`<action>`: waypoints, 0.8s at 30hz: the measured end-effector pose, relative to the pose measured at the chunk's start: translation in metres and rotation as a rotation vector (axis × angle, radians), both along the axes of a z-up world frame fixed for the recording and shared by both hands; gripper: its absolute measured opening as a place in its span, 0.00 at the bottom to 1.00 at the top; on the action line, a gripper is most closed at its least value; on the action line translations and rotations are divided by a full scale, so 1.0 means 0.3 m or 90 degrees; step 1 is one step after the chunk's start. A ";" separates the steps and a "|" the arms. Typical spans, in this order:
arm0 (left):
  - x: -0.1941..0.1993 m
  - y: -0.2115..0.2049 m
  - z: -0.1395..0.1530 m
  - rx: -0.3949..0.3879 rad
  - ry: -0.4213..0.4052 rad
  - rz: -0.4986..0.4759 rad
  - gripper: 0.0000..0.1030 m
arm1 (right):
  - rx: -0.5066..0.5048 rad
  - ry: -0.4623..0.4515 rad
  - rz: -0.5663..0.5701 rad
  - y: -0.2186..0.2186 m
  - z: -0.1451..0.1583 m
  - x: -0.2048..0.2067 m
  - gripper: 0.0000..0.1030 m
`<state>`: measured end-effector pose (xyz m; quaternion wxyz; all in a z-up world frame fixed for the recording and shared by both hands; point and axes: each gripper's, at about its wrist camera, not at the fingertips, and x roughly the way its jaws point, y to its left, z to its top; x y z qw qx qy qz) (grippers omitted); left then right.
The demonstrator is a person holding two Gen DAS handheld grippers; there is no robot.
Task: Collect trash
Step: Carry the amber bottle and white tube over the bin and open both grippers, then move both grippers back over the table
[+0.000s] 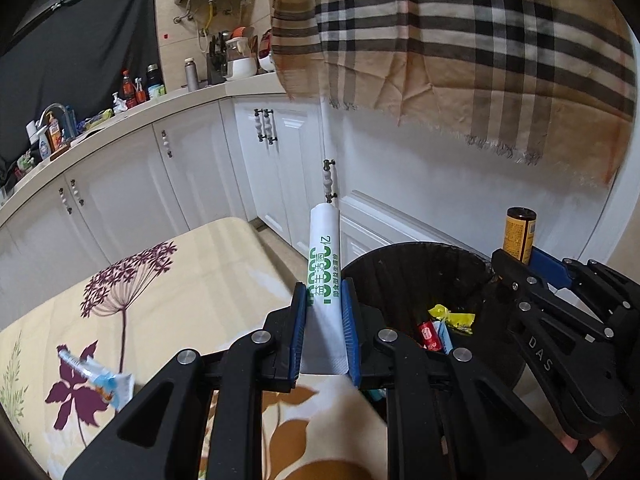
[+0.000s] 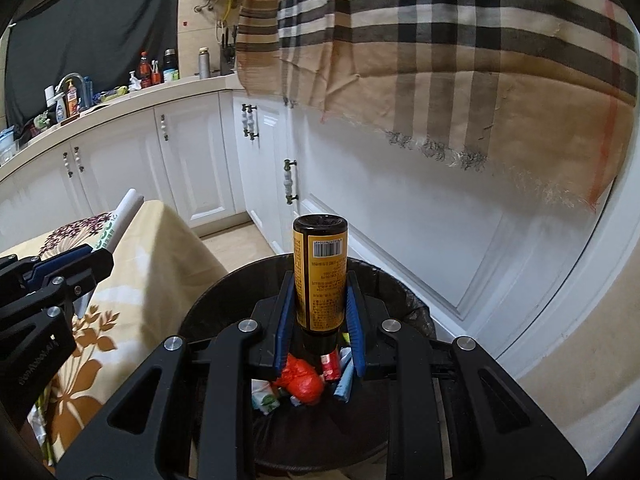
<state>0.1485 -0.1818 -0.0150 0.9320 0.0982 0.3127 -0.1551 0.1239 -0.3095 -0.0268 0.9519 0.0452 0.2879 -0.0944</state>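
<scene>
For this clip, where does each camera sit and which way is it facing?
Left wrist view: sits on the left gripper, facing forward and down past the floral table toward the white cabinets; its fingers clamp a white sachet; the right gripper shows at right.
Right wrist view: sits on the right gripper, over the trash bin; its fingers clamp a brown bottle; the left gripper shows at left.
Shared: bin, table, cabinets, plaid cloth, both held items.
</scene>
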 end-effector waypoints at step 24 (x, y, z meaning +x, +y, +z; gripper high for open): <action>-0.035 0.140 0.055 -0.015 0.002 0.054 0.52 | 0.024 0.008 0.022 0.075 0.023 -0.061 0.37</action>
